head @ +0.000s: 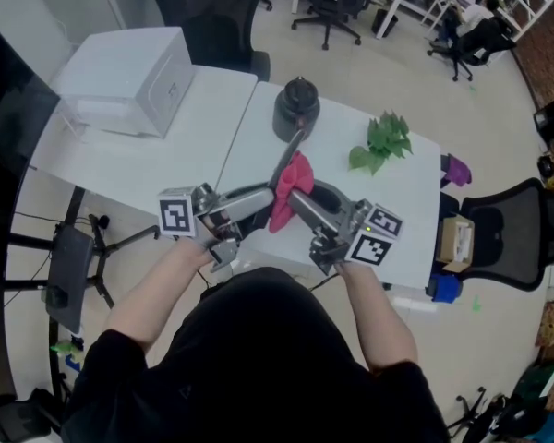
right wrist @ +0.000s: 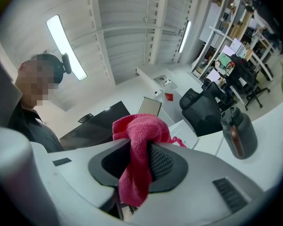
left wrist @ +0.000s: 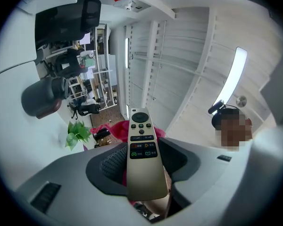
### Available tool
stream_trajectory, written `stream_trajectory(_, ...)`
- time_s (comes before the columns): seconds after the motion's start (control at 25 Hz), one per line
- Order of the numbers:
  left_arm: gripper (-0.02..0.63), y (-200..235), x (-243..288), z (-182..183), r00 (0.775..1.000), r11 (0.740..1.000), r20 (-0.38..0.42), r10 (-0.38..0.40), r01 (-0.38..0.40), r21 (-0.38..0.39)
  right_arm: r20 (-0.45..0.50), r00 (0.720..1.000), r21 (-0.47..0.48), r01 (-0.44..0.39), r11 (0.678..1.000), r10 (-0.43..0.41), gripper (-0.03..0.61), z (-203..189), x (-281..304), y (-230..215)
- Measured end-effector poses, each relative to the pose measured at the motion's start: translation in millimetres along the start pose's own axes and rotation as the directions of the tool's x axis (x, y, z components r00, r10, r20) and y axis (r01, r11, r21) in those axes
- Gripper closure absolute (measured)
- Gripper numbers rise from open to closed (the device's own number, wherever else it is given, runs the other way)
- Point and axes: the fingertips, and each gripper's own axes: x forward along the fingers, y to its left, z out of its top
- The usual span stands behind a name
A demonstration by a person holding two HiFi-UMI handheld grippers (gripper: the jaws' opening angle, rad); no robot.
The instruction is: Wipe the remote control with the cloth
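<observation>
In the left gripper view a slim gold-grey remote control (left wrist: 142, 149) stands between the jaws, buttons facing the camera, and my left gripper (left wrist: 141, 166) is shut on its lower half. The head view shows that gripper (head: 261, 197) holding the remote (head: 292, 150) tilted up over the white table (head: 166, 169). My right gripper (head: 302, 201) is shut on a pink cloth (head: 291, 185), which touches the remote's lower part. In the right gripper view the cloth (right wrist: 137, 149) bunches out of the jaws of the right gripper (right wrist: 137, 163), with one end of the remote (right wrist: 149, 106) just behind it.
A dark jug (head: 296, 109) stands at the table's far edge and a green plant sprig (head: 380, 141) lies to its right. A white box (head: 129, 81) sits at the far left. Office chairs (head: 526, 220) stand beside and behind the table.
</observation>
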Motion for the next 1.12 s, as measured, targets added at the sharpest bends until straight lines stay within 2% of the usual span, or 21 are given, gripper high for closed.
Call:
stream_trajectory(0.2,0.403,-7,3,-25,0.991,0.999,-0.127,-0.029,0.031,0.011,0.061,0.998,-0.025,0.033,0.999,-0.031,0.476,30,-15,-8)
stream_trajectory(0.32,0.403,-4,-1,-42,0.978,0.999,-0.207,-0.021,0.026,0.025,0.094,0.994,-0.045,0.059,0.997,-0.055,0.476,46,-27,-12)
stream_trajectory(0.44,0.403,0,-4,-53,0.967,0.999,-0.255,-0.005,0.017,0.043,0.121,0.99,-0.047,0.079,0.996,-0.073,0.476,55,-37,-15)
stream_trajectory(0.64,0.403,7,-5,-51,0.969,0.995,-0.243,0.045,-0.022,0.098,0.138,0.983,-0.081,0.134,0.988,-0.122,0.476,59,-45,-16)
stream_trajectory(0.72,0.403,18,-9,-43,0.97,0.984,-0.217,0.11,-0.075,0.164,0.152,0.974,-0.112,0.188,0.976,-0.17,0.476,60,-51,-17)
stream_trajectory(0.76,0.403,27,-13,-39,0.966,0.97,-0.201,0.165,-0.121,0.212,0.156,0.968,-0.133,0.22,0.967,-0.198,0.476,60,-54,-18)
stream_trajectory(0.8,0.403,40,-19,-33,0.954,0.945,-0.182,0.236,-0.183,0.27,0.157,0.961,-0.157,0.25,0.955,-0.226,0.476,58,-58,-18)
stream_trajectory(0.84,0.403,55,-26,-26,0.932,0.906,-0.158,0.325,-0.259,0.335,0.155,0.956,-0.181,0.276,0.944,-0.25,0.476,56,-61,-17)
stream_trajectory(0.88,0.403,73,-35,-19,0.896,0.848,-0.128,0.425,-0.345,0.402,0.15,0.952,-0.202,0.295,0.934,-0.268,0.476,52,-63,-16)
stream_trajectory(0.92,0.403,91,-45,-12,0.845,0.774,-0.094,0.526,-0.431,0.463,0.142,0.949,-0.222,0.309,0.925,-0.283,0.476,47,-65,-14)
stream_trajectory(1.0,0.403,127,-67,3,0.714,0.602,-0.015,0.7,-0.579,0.55,0.121,0.939,-0.274,0.343,0.898,-0.322,0.476,36,-69,-10)
stream_trajectory(1.08,0.403,161,-90,17,0.572,0.438,0.058,0.818,-0.685,0.582,0.092,0.923,-0.338,0.382,0.86,-0.374,0.476,23,-72,-8)
stream_trajectory(1.12,0.403,178,-101,22,0.502,0.367,0.084,0.861,-0.726,0.582,0.075,0.913,-0.368,0.399,0.84,-0.4,0.476,16,-74,-7)
